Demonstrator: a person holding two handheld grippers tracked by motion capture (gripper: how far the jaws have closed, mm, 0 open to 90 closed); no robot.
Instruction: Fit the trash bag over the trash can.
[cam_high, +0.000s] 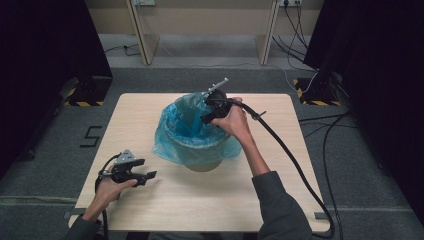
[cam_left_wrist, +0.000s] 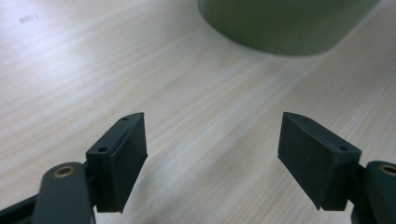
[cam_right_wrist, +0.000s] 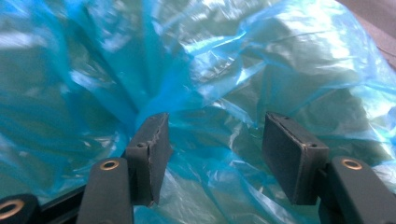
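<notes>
A green bin (cam_high: 202, 163) lined with a blue plastic bag (cam_high: 187, 131) stands in the middle of the wooden table (cam_high: 210, 200). My right gripper (cam_high: 206, 119) reaches over the bin's right rim and points into the bag. In the right gripper view its jaws stand apart (cam_right_wrist: 215, 158) with crumpled blue bag film (cam_right_wrist: 280, 60) in front of and between them, and the pads do not press on it. My left gripper (cam_high: 150, 176) lies low over the table at the front left, open and holding nothing (cam_left_wrist: 212, 154). The bin's base (cam_left_wrist: 280, 23) shows ahead of it.
The right gripper's thick black cable (cam_high: 290, 155) trails across the table's right side to the front corner. Black tape shaped like a 5 (cam_high: 90, 136) marks the floor at the left. Loose cables (cam_high: 325, 120) lie on the floor at the right. Wooden legs (cam_high: 140, 35) stand behind.
</notes>
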